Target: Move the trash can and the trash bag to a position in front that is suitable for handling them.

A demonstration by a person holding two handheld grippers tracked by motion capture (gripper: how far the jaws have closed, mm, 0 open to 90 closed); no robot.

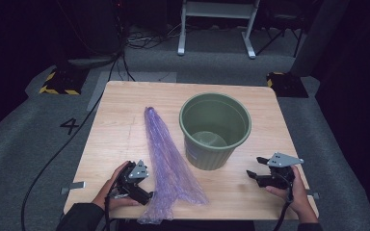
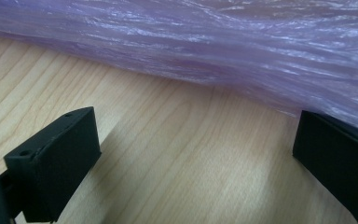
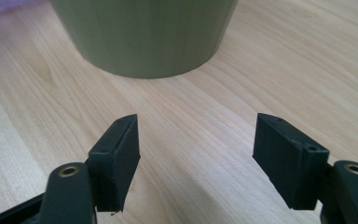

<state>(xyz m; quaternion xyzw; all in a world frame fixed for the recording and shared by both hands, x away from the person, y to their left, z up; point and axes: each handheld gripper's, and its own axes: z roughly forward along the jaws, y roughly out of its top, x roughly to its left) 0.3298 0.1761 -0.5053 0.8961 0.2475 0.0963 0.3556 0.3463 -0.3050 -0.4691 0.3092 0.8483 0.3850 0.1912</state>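
High view shows the green bin [image 1: 215,130] standing on the wooden table [image 1: 120,139]; the purple plastic bag [image 1: 168,163] lies stretched out just left of the bin; the left gripper [image 1: 142,190], jaws wide, sits beside the bag's near end; the right gripper [image 1: 257,175], jaws wide and empty, faces the bin from its right.

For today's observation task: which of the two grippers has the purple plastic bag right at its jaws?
The left gripper: its open jaws sit beside the purple bag, while the right gripper faces the green bin.

purple plastic bag [image 1: 166,159], olive-green bin [image 1: 215,130] — black tongs [image 1: 144,190]
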